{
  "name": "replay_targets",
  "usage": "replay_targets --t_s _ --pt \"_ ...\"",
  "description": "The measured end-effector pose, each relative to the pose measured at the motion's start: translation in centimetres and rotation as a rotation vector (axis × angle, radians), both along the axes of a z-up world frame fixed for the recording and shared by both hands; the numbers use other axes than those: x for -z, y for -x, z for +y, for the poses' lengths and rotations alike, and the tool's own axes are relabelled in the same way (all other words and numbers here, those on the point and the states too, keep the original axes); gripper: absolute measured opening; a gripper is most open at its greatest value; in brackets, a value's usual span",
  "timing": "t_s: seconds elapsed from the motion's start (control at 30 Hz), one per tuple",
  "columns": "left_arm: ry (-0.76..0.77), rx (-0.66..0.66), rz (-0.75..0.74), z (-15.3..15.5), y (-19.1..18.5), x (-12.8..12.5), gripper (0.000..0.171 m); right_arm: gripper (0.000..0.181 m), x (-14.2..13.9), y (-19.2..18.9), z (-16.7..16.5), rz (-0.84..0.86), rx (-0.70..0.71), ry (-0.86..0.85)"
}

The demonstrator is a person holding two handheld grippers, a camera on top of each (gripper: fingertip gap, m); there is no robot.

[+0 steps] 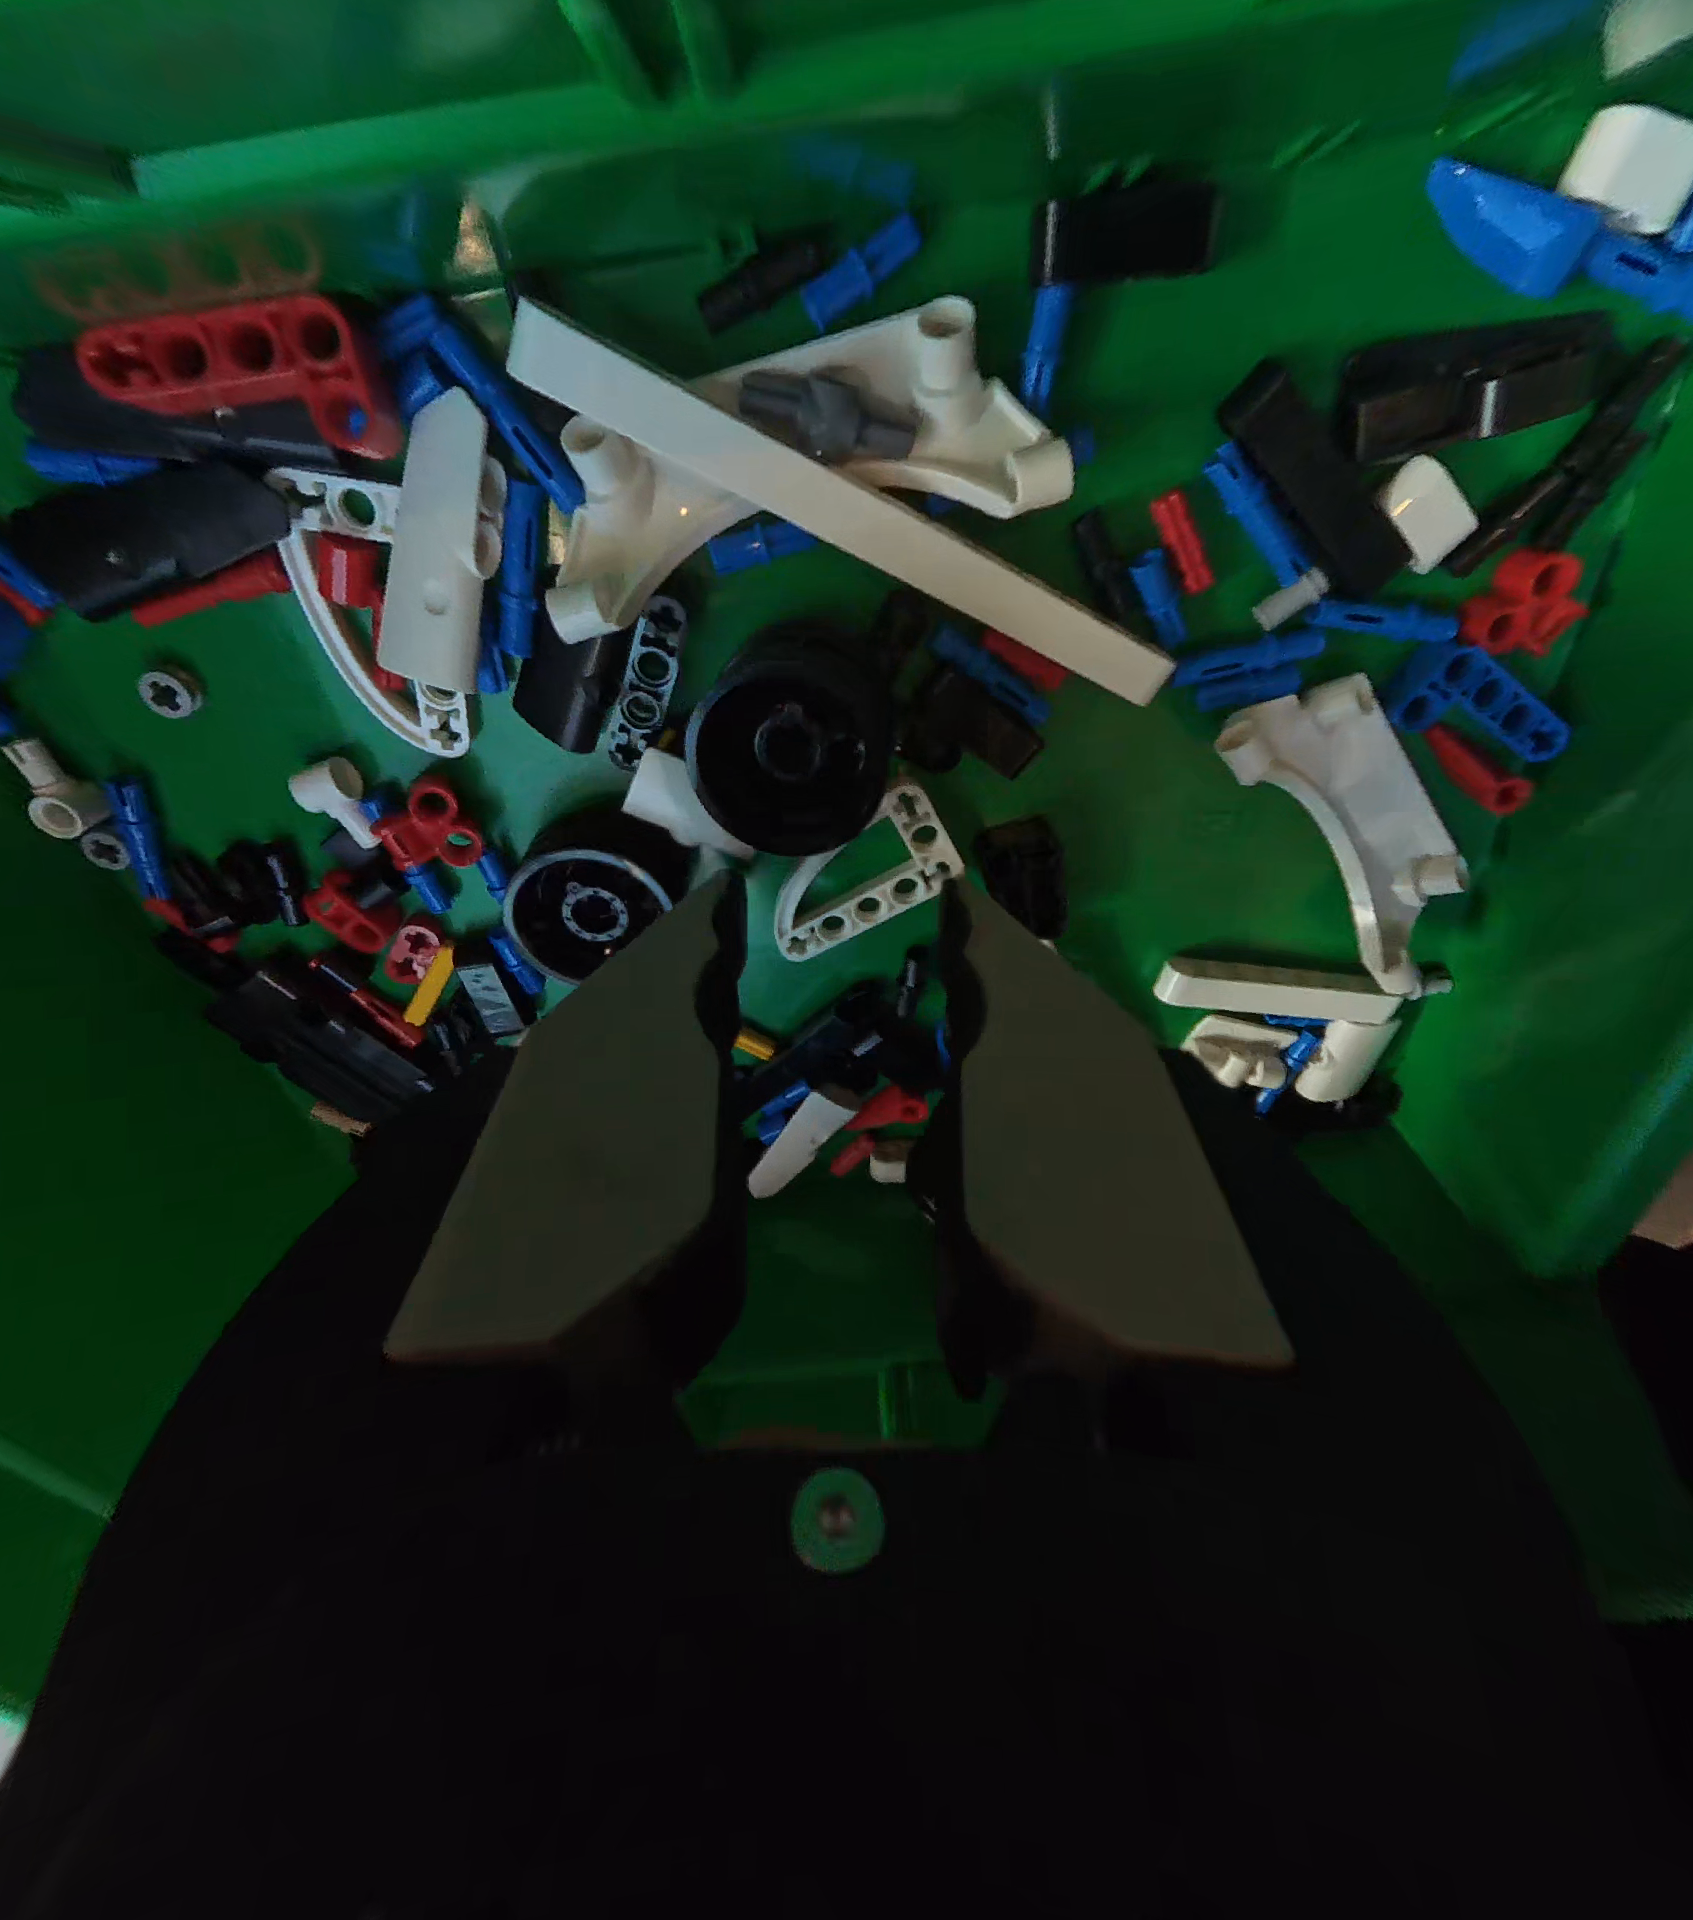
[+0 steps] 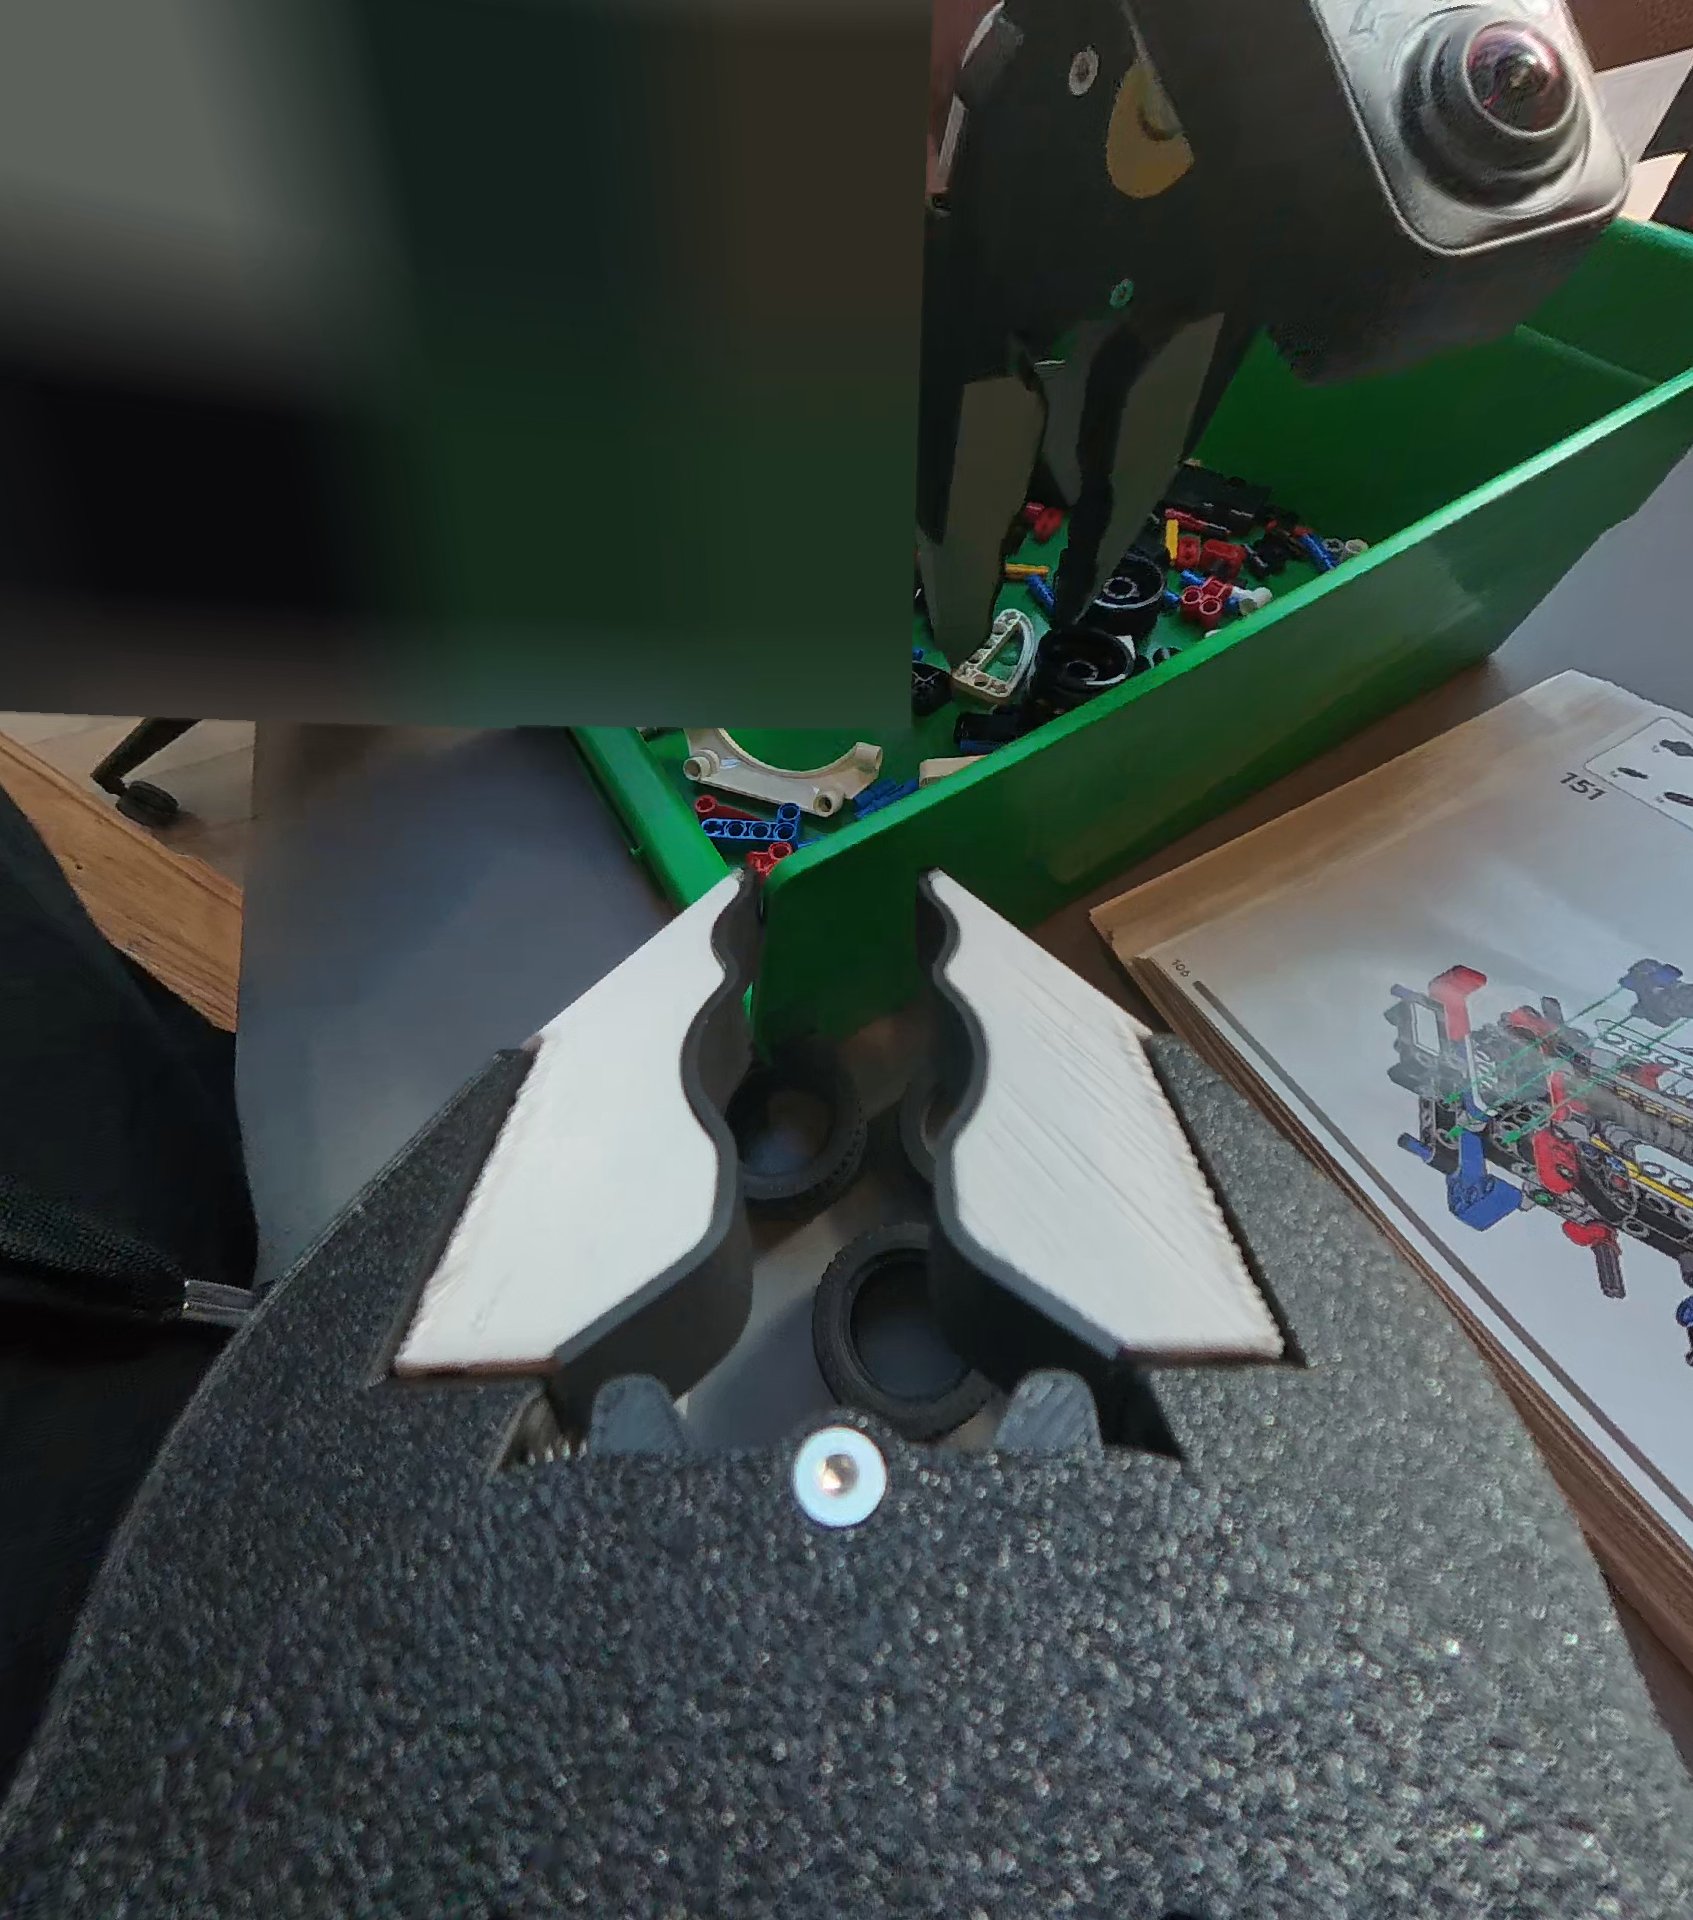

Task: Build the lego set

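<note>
The right gripper (image 2: 837, 883) hangs low over the grey worktop (image 2: 426, 883), its jaws parted with nothing between them, and beneath them lie small black rubber tyres (image 2: 909, 1340) on the bare surface, one nearest the gripper body and others just beyond it. To the right lies an open printed instruction booklet (image 2: 1507, 1101) on a stack of pale pages, flat on the worktop. Just past the fingertips stands the green plastic bin (image 2: 1185, 748), its near wall close to the tyres. Inside it sits the loose heap of lego pieces: blue pins, red connectors, black beams and white panels. The left gripper (image 1: 842, 914) reaches down into this bin, its jaws open and empty, tips hovering just above a white quarter-arc frame with pin holes (image 1: 873, 883). Just beyond that frame lies a black wheel hub on its side (image 1: 785, 743), and to its left a second black wheel rim with a grey ring (image 1: 593, 904). Farther back a long flat white panel (image 1: 821, 499) lies diagonally across two white curved arch pieces, with a grey cross connector (image 1: 826, 410) resting on one of them. At the far left a red perforated angle beam (image 1: 229, 358) rests on black pieces.
</note>
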State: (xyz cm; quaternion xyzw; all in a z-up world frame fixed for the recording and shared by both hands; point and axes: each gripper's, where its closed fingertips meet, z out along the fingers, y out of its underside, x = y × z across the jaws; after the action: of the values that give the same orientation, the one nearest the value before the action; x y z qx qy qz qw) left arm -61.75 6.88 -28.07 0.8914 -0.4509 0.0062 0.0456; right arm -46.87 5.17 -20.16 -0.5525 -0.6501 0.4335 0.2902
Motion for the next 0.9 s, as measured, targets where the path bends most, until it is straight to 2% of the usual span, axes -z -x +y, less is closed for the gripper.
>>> replay_targets --t_s 0.1,0.17,0.27,0.37,0.63,0.73,0.9 --pt "-0.052 -0.015 0.003 0.3 0.8 -0.9 0.034 0.029 0.0 -0.1 0.0 0.0 0.006 0.0" --pt "-0.148 -0.065 0.025 1.2 2.7 -2.2 0.029 0.029 0.1 -0.2 0.0 -0.002 0.009 0.007" --pt "-0.3 -0.252 0.077 2.7 6.8 -4.6 0.029 0.029 0.2 -0.3 0.0 -0.001 0.012 0.007" --pt "-0.313 -0.4 0.074 2.7 8.9 -5.6 0.029 0.028 0.4 -0.1 -0.1 -0.01 0.01 0.007" --pt "-0.326 -0.359 0.12 2.8 9.2 -5.1 0.017 0.027 0.3 0.2 -0.2 -0.01 0.015 -0.006" --pt "-0.317 -0.381 0.167 2.9 10.1 -4.5 0.0 0.027 0.5 0.1 -0.2 -0.016 0.015 -0.003" --pt "-0.391 -0.396 0.194 5.0 10.3 -4.6 0.003 0.027 0.5 0.0 -0.2 -0.015 0.018 -0.009"
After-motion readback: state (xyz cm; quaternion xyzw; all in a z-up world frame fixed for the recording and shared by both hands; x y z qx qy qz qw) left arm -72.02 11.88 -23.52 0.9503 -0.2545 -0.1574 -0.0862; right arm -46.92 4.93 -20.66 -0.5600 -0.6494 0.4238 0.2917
